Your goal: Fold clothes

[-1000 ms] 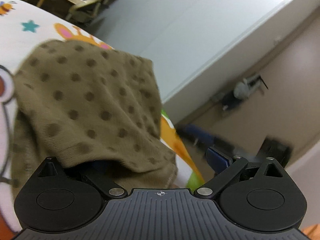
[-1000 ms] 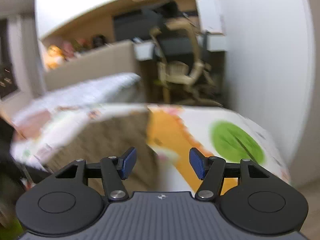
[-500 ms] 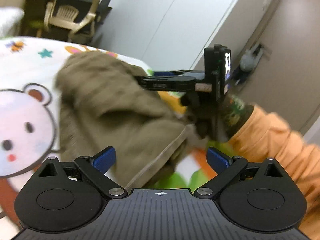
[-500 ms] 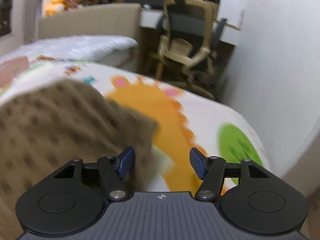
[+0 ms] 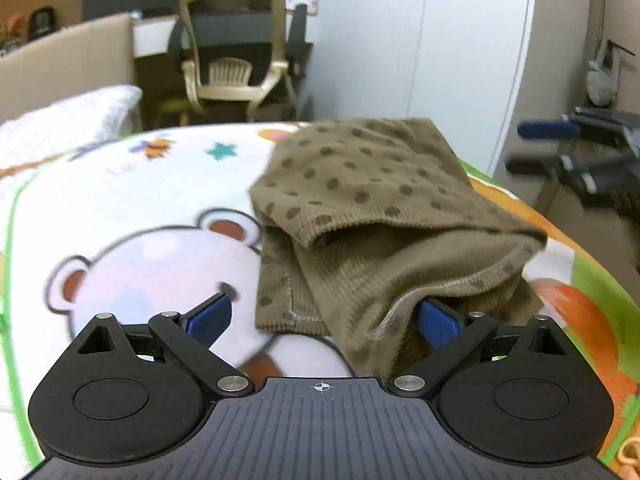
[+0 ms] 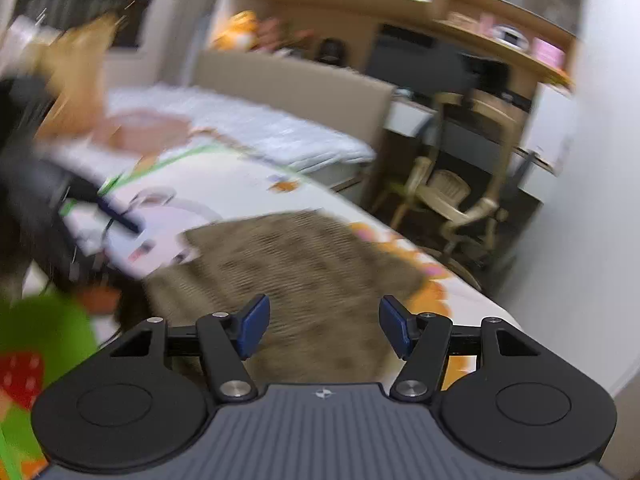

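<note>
An olive-brown garment with dark dots [image 5: 372,216] lies folded in loose layers on a bed sheet printed with cartoon animals [image 5: 132,248]. My left gripper [image 5: 322,318] is open just in front of the garment's near edge; its right fingertip [image 5: 434,322] sits under a hanging fold. In the blurred right wrist view the same garment [image 6: 304,264] lies flat ahead, and my right gripper [image 6: 322,324] hovers open above its near part. The right gripper also shows at the far right of the left wrist view [image 5: 576,152], off the bed.
A beige office chair [image 5: 232,64] and a desk stand beyond the bed's far edge. A white pillow or blanket [image 5: 68,120] lies at the far left. A white wardrobe [image 5: 420,40] rises to the right. The other gripper and a sleeve [image 6: 44,200] blur at the left.
The left gripper has let go of the garment and drawn back; the cloth now lies folded on the sheet. The right gripper has pulled back and swung left, still open.
</note>
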### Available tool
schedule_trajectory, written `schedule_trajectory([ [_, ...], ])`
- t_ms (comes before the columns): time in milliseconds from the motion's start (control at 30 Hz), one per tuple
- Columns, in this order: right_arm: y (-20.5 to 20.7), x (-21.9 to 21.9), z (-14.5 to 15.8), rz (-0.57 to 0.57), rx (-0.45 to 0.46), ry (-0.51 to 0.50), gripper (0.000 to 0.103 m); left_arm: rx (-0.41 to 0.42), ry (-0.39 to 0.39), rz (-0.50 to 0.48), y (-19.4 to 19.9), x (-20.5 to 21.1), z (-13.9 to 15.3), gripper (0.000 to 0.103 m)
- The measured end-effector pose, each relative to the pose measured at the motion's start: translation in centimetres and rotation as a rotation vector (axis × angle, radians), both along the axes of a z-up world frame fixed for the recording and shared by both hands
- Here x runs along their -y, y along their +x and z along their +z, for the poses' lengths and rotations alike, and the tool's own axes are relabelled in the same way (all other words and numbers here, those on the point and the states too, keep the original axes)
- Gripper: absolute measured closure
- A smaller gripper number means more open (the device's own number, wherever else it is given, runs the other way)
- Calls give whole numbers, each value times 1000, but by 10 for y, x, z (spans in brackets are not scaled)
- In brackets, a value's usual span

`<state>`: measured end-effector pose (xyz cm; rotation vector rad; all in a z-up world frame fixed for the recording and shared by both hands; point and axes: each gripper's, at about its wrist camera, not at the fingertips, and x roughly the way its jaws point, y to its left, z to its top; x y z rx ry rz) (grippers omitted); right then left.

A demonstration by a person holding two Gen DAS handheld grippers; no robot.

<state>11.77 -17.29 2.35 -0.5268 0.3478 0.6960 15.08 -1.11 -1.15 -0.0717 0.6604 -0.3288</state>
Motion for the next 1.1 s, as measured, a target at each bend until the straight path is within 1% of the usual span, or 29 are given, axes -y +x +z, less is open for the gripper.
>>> schedule_trajectory([
  [67,-6,-13,-13,23,21,-50,46,16,-8,24,-1,-10,5,3],
  [133,-6,-19,-21,18,16,-70,47,33,-15,49,-1,-20,11,3],
  [200,-2,-20,-26,-3,38,-78,49,57,-4,76,0,-25,15,3],
  [233,0,-17,-22,-29,49,-56,52,74,21,96,0,-26,17,3],
  [267,1,-13,-17,-58,60,-28,59,92,50,115,1,-25,18,3],
  [333,4,-4,-7,-116,82,27,59,140,150,147,12,-19,14,5],
  [367,5,-1,-2,-138,90,46,59,164,202,158,17,-15,12,7],
  [400,5,1,-2,-141,91,44,59,180,242,158,21,-10,10,12],
  [433,4,2,-2,-140,89,38,59,191,271,147,26,-7,7,14],
  [533,-1,-6,-17,-92,47,0,59,207,326,98,44,5,-2,15],
  [567,1,-9,-18,-91,48,8,59,212,340,83,49,9,-6,15],
  [633,4,-13,-17,-95,54,31,75,233,351,75,57,14,-11,15],
  [667,6,-15,-16,-97,57,43,89,241,345,84,61,15,-12,14],
  [700,8,-17,-16,-99,60,55,92,250,342,97,65,16,-12,14],
  [800,8,-15,6,-96,108,118,92,287,351,165,70,15,-9,14],
  [833,7,-14,11,-93,120,125,92,304,368,196,72,15,-8,14],
  [867,7,-14,13,-92,124,125,92,331,415,246,74,15,-8,14],
  [900,6,-14,10,-94,119,117,92,347,440,289,75,11,-6,13],
  [1033,9,-11,-9,-106,61,87,92,349,410,418,69,-17,6,12],
  [1067,8,-11,-14,-106,47,82,92,341,398,420,64,-23,8,9],
  [1100,7,-10,-17,-104,34,78,92,331,386,407,59,-27,8,10],
])
